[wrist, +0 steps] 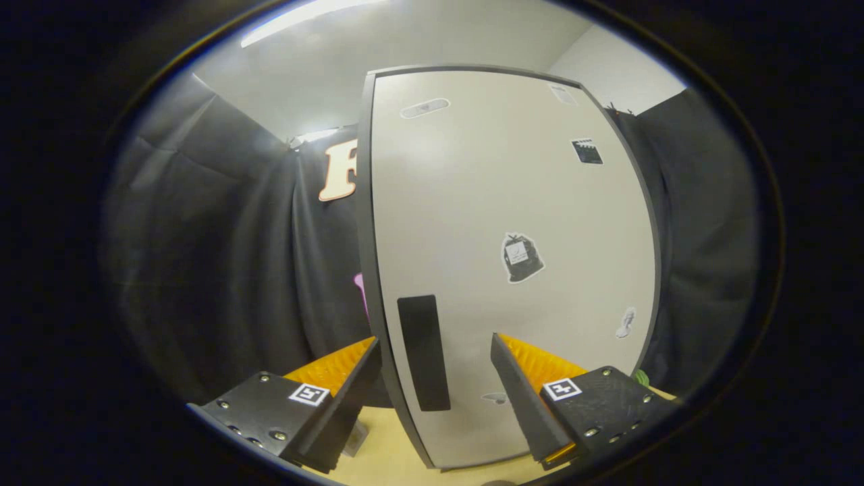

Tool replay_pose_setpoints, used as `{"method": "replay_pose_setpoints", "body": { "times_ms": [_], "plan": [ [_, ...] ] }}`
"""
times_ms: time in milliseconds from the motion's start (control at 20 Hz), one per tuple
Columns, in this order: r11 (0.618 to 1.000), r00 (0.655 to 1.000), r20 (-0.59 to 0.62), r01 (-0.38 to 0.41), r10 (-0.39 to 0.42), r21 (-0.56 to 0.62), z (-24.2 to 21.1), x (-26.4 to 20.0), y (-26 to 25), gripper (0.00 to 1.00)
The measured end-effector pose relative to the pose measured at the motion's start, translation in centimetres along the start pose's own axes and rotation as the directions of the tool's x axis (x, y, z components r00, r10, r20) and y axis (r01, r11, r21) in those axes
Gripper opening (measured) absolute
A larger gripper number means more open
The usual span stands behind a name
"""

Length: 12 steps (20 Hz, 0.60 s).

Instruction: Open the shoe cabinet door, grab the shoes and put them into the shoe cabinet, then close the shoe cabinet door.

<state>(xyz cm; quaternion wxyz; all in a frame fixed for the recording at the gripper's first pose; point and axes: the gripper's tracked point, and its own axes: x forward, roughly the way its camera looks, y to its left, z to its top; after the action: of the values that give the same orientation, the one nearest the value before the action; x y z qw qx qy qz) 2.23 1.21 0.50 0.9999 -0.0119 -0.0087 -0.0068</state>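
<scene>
The shoe cabinet (513,202) stands close in front of me, its pale grey door rimmed by a dark edge. A black upright handle (424,351) sits low on the door near its left edge (370,223). My gripper (435,339) is open, and the handle and that door edge lie between the two fingers. The left finger (354,388) is just outside the door's edge, while the right finger (516,385) is in front of the door face. Neither finger presses on the handle. I cannot tell whether the door is shut tight or slightly ajar.
The cabinet rests on a light wooden surface (385,459). Several small stickers (521,258) dot the door. Black cloth walls hang to the left (223,270) and right (702,236). A bit of something green (641,378) peeks out at the cabinet's lower right corner.
</scene>
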Motion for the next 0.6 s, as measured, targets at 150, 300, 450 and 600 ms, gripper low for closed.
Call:
{"method": "replay_pose_setpoints", "body": {
  "times_ms": [150, 300, 450, 600],
  "plan": [
    [1.0, 1.0, 0.004, 0.001, -0.001, 0.003, -0.1, 0.6, -0.1, 0.99],
    [1.0, 1.0, -0.028, 0.006, -0.006, -0.007, -1.2, 1.5, -0.2, 0.99],
    [1.0, 0.998, -0.058, -0.008, 0.007, -0.007, -2.5, 2.7, 0.2, 0.99],
    [1.0, 0.998, -0.066, 0.002, -0.003, -0.016, -3.0, 3.1, 0.1, 0.99]
  ]
}}
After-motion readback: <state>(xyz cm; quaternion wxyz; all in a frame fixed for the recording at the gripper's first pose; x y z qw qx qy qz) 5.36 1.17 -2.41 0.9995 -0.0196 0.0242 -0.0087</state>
